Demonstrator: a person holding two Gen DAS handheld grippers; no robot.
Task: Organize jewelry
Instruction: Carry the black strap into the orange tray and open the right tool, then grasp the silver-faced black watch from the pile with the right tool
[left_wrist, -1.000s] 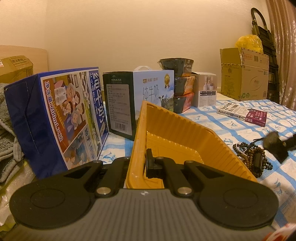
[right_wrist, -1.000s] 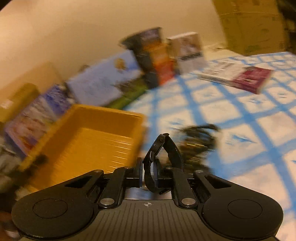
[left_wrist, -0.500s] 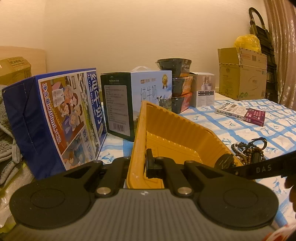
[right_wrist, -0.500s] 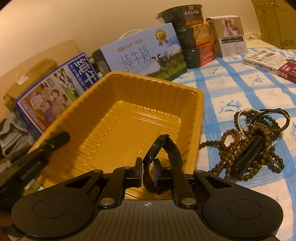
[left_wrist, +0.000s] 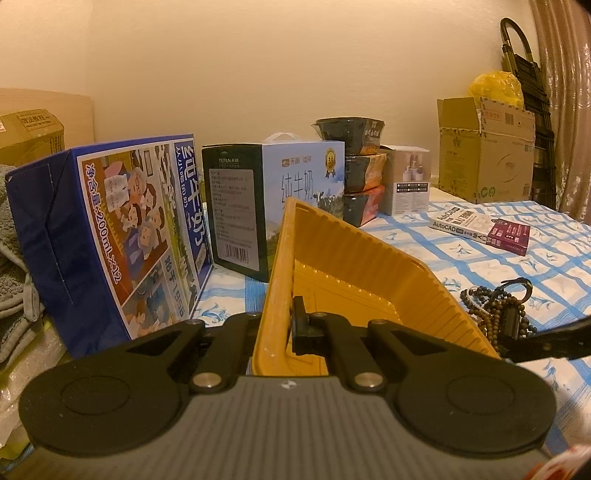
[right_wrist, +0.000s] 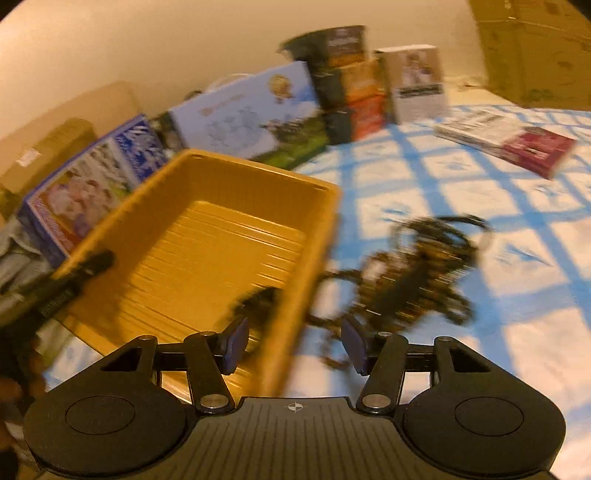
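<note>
Left gripper (left_wrist: 280, 325) jaws clamp the yellow tray (left_wrist: 369, 273) rim. Right gripper (right_wrist: 293, 343) jaws just opened, empty; dark band (right_wrist: 258, 299) blurred inside tray. Bead pile (right_wrist: 417, 273) beside tray; I'd hold the tray steady.

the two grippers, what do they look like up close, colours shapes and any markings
Both match: a grey ribbed body with a small round crosshair mark at its front edge, two big black round discs, and black linkage arms on silver pivot pins. The right gripper has blue pads on its fingers. The left gripper has black fingertips. White lettering runs along a finger's side.
</note>
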